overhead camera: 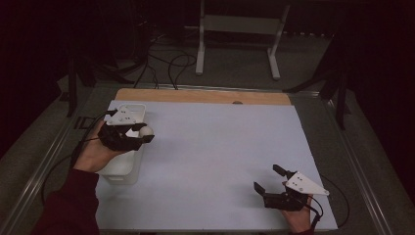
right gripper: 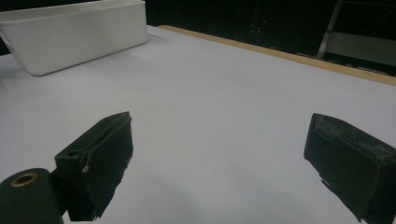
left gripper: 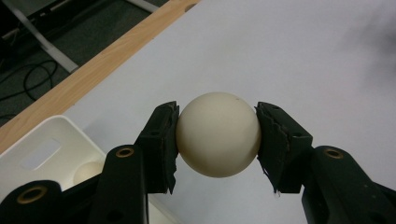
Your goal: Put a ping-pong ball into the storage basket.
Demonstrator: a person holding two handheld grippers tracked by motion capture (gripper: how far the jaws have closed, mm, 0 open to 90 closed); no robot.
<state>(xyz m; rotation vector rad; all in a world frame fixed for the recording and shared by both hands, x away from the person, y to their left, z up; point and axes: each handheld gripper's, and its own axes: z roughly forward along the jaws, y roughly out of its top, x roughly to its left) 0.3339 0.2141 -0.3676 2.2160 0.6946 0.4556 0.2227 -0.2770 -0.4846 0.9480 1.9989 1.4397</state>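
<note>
White table (overhead camera: 210, 161) with a wood strip (overhead camera: 195, 95) at the far edge; dark room, grey floor, cables (overhead camera: 166, 63) and a white stand (overhead camera: 240, 29) beyond. No readable writing. Left tongs (left gripper: 217, 135) clamped on a cream ball (left gripper: 218, 134) above the white bin (overhead camera: 131, 147); second ball (left gripper: 88, 171) inside. Right tongs (overhead camera: 268, 178) wide open, empty, near right.
</note>
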